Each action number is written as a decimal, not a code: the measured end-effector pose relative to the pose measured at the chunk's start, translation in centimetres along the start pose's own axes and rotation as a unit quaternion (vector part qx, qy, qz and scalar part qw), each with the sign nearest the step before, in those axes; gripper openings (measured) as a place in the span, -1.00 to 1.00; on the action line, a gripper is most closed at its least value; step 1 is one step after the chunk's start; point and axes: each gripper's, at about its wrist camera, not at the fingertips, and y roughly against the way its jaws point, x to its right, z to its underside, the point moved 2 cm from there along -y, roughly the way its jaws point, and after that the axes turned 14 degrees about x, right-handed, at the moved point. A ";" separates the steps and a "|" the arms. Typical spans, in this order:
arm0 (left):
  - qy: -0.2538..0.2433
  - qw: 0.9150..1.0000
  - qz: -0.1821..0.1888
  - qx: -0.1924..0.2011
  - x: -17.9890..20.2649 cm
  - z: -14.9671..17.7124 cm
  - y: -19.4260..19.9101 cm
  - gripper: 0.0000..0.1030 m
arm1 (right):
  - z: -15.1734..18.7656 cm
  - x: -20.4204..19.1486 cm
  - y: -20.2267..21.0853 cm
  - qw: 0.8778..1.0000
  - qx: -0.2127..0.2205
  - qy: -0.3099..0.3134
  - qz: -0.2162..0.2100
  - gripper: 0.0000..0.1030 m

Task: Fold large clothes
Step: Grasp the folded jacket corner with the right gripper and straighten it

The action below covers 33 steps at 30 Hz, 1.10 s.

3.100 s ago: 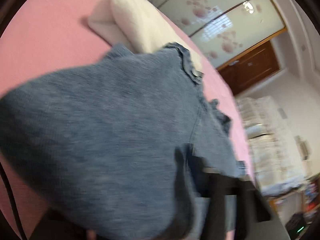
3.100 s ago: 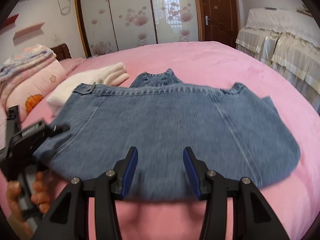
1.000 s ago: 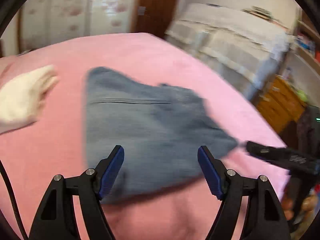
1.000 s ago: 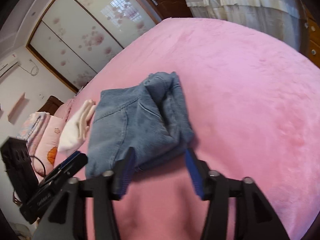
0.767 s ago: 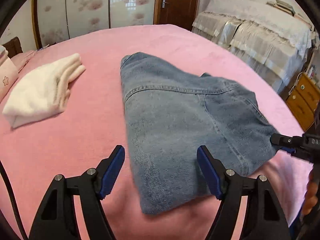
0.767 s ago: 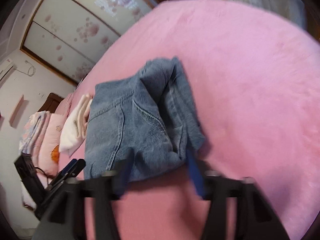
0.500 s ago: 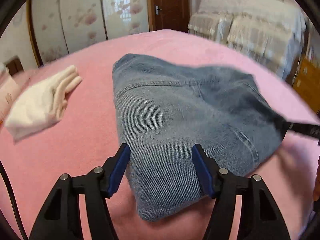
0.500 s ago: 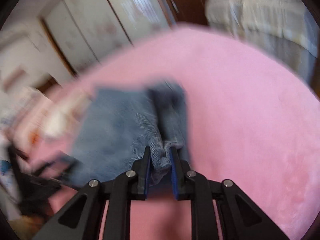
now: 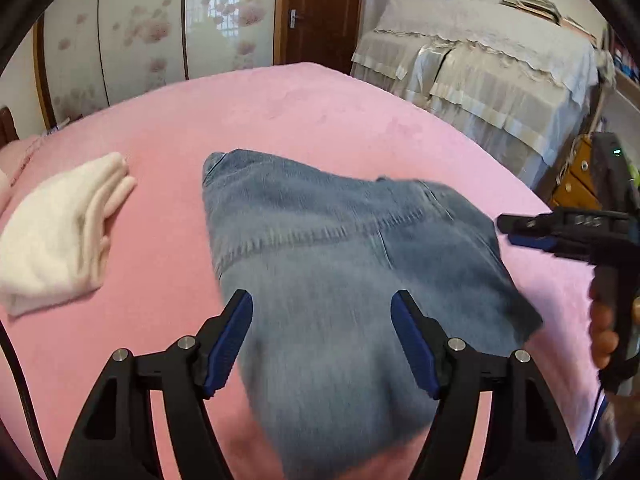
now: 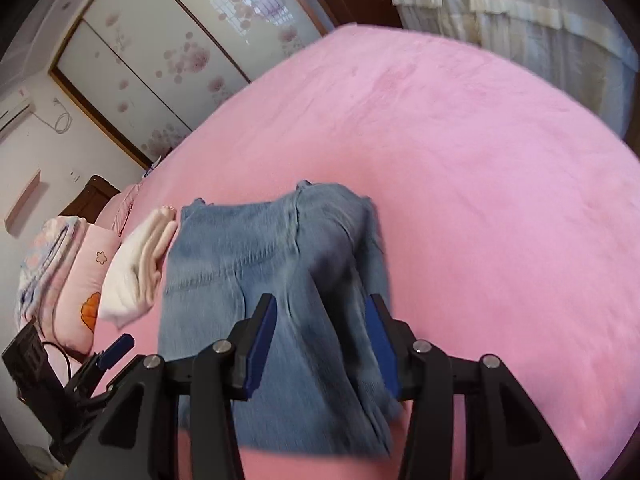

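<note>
Jaws of the left gripper [image 9: 322,340] stand wide apart, blue pads on either side of the near part of the denim garment [image 9: 348,280], nothing pinched between them. Left wrist view: garment lies folded on the pink bed [image 9: 312,120], near end blurred under the gripper, far end narrowing toward a hem corner at upper left. A stitched seam crosses it midway. A folded white towel [image 9: 60,232] lies on the bed to the left, apart from the denim. At the right edge, the right gripper [image 9: 516,230] shows side-on, its tips just beside the garment's right edge; whether they touch cannot be told. A hand [image 9: 608,320] wraps its handle. Far right, a second bed with a cream cover [image 9: 492,64]; far back, a floral sliding wardrobe [image 9: 144,36] and a brown door [image 9: 320,12].

Right wrist view: right gripper [image 10: 322,344] jaws also parted, pads flanking a raised fold of the denim garment [image 10: 272,280] without clamping it. Cloth is blurred. Garment sits left of centre on the pink bed [image 10: 480,160]. White towel [image 10: 136,276] just beside its left edge. Patterned pillows [image 10: 68,272] stack farther left. Left gripper [image 10: 116,350] pokes in at lower left, one blue pad visible, near the garment's near-left corner.
</note>
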 end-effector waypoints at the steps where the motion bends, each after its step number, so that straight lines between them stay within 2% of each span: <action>1: 0.007 1.000 0.001 -0.007 -0.2 -0.3 -0.9 0.36 | -0.4 0.0 -1.1 1.000 -0.015 -0.006 -0.005 -0.10; 2: 0.016 1.000 0.003 -0.018 -0.5 -0.5 -2.2 0.36 | -0.8 -0.2 -2.4 1.000 -0.029 -0.007 -0.009 -0.10; 3: 0.023 0.999 0.005 -0.025 -0.7 -0.6 -3.3 0.34 | -1.0 -0.4 -3.5 0.999 -0.037 0.003 -0.005 -0.20; 4: 0.028 0.999 0.005 -0.027 -0.9 -0.6 -4.0 0.33 | -1.3 -0.7 -4.1 0.999 -0.029 0.031 0.010 -0.48; 5: 0.029 0.999 0.005 -0.028 -1.1 -0.6 -4.8 0.33 | -1.8 -0.9 -4.6 0.996 -0.013 0.081 0.026 -0.92; 6: 0.025 0.999 0.001 -0.030 -1.2 -0.3 -5.6 0.32 | -1.7 -0.8 -5.1 0.995 -0.009 0.097 0.026 -0.92; 9: -0.007 1.000 -0.005 -0.027 -0.5 0.8 -6.8 0.32 | -1.0 1.1 -7.1 0.994 -0.037 0.090 0.038 -0.94; 11: -0.034 0.999 -0.019 -0.024 0.2 1.1 -6.6 0.32 | -1.2 1.2 -6.4 0.997 -0.031 0.069 0.028 -0.92; 13: -0.048 0.998 -0.022 -0.028 0.4 1.1 -6.1 0.32 | -1.9 1.0 -4.8 0.998 -0.013 0.054 0.037 -0.83; 15: -0.034 0.999 -0.010 -0.029 0.2 0.4 -5.3 0.32 | -2.7 -0.2 -2.9 0.993 0.037 0.087 0.073 -0.61; 16: -0.023 0.999 -0.004 -0.022 0.1 -0.1 -4.8 0.32 | -2.9 -1.2 -2.2 0.989 0.059 0.109 0.079 -0.60; 18: 0.007 1.000 0.006 -0.006 -0.4 -1.7 -4.5 0.32 | -3.0 -3.0 -1.9 0.986 0.072 0.137 0.066 -0.61; 20: 0.027 1.000 0.005 -0.004 -0.9 -2.8 -5.2 0.32 | -2.9 -5.0 -3.1 0.984 0.058 0.159 0.052 -0.61; 24: 0.070 0.997 0.001 -0.040 -2.1 -3.7 -9.2 0.30 | -1.9 -7.5 -7.2 0.987 0.016 0.160 0.023 -0.66; 26: 0.081 0.995 -0.008 -0.066 -2.9 -3.3 -11.3 0.25 | -1.6 -7.8 -9.4 0.986 -0.002 0.164 0.035 -0.66; 28: 0.074 0.995 -0.017 -0.068 -3.4 -3.1 -12.2 0.15 | -1.4 -6.6 -10.5 0.977 0.001 0.192 0.095 -0.88; 29: 0.079 0.994 -0.012 -0.070 -3.7 -3.1 -12.3 0.11 | -1.8 -5.5 -10.5 0.977 0.003 0.186 0.103 -1.00; 30: 0.087 0.994 -0.004 -0.069 -4.0 -3.2 -12.3 0.10 | -2.4 -4.0 -10.1 0.983 0.007 0.157 0.094 -1.00; 31: 0.092 0.994 0.002 -0.065 -4.2 -3.2 -12.3 0.10 | -3.0 -2.9 -9.5 0.984 0.016 0.143 0.103 -1.00; 33: 0.087 0.994 0.006 -0.062 -4.3 -3.0 -12.1 0.10 | -3.9 -1.4 -8.2 0.981 0.036 0.139 0.130 -1.00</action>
